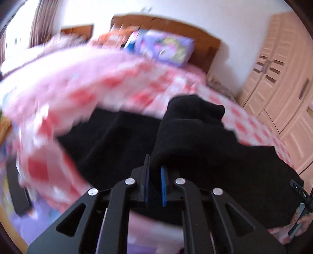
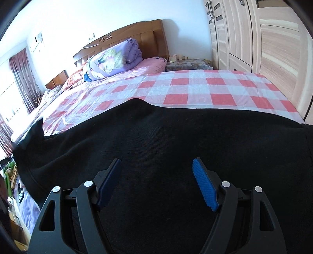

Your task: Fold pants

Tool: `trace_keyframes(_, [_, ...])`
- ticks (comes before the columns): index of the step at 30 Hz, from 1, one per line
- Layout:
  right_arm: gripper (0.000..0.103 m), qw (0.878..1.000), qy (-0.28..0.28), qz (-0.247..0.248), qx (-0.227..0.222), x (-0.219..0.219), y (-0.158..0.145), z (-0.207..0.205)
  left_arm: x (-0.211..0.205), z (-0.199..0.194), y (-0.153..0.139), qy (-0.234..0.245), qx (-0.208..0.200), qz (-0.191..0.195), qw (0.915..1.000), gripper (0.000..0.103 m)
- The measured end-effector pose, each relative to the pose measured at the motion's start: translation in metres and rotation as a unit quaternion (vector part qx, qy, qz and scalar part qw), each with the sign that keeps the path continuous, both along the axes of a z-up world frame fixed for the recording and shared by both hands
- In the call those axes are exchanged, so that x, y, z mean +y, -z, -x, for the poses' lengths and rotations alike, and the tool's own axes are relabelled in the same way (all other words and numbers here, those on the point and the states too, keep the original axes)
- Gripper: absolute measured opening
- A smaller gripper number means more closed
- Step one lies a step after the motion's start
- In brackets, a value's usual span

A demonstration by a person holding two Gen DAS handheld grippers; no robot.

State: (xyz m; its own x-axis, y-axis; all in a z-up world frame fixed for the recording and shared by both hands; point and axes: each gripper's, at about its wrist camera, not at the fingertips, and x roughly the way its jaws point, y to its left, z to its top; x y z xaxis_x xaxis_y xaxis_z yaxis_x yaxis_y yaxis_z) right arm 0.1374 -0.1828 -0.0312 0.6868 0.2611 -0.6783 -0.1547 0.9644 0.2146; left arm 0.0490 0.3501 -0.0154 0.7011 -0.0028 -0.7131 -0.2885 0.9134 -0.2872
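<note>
On the checked bed [image 2: 195,86], left gripper [image 1: 154,166] pinching black pants [image 1: 185,125]; right gripper [image 2: 156,164] gaping above them

Only "DAS" reads, on a black device [image 1: 302,192] at right.

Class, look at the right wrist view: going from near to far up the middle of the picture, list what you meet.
right gripper, jaws apart → black pants spread on the bed → red-and-white checked sheet → pink bedding → wooden headboard → white wall.
</note>
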Motion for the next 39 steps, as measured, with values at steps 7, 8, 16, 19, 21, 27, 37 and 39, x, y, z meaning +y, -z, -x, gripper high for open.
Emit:
trace_keyframes(7, [0.074,0.999,-0.031,0.024,-0.003,0.021,-0.015,0.010,0.010,0.032,0.019,-0.022,-0.024,0.012,0.9994,0.088])
trace_keyframes(8, [0.074,0.999,-0.037,0.020,-0.001,0.024,-0.016,0.009,0.003,0.034,0.013,-0.016,-0.026,-0.009,0.9995,0.088])
trace_keyframes(16, [0.074,0.992,-0.126,-0.012,0.001,0.102,-0.029,-0.012,-0.099,-0.006,-0.006,0.145,0.019,-0.306,0.9408,0.088])
trace_keyframes(19, [0.074,0.987,-0.162,0.001,-0.008,0.133,-0.035,-0.011,-0.107,-0.036,0.014,0.215,0.057,-0.335,0.9158,0.087])
trace_keyframes(21, [0.074,0.983,-0.180,0.011,-0.014,0.147,-0.038,-0.008,-0.101,-0.052,0.015,0.243,0.067,-0.325,0.9117,0.087])
trace_keyframes(27, [0.074,0.978,-0.205,0.029,-0.011,0.171,-0.039,-0.013,-0.043,-0.053,-0.003,0.214,0.020,-0.181,0.9597,0.021])
trace_keyframes(37, [0.072,0.893,-0.433,0.124,-0.015,0.297,-0.023,-0.064,0.108,0.016,0.037,-0.028,-0.120,0.224,0.9668,0.021])
trace_keyframes(39, [0.058,0.883,-0.451,0.133,-0.010,0.314,-0.017,-0.075,0.113,0.014,0.043,-0.038,-0.110,0.228,0.9667,0.022])
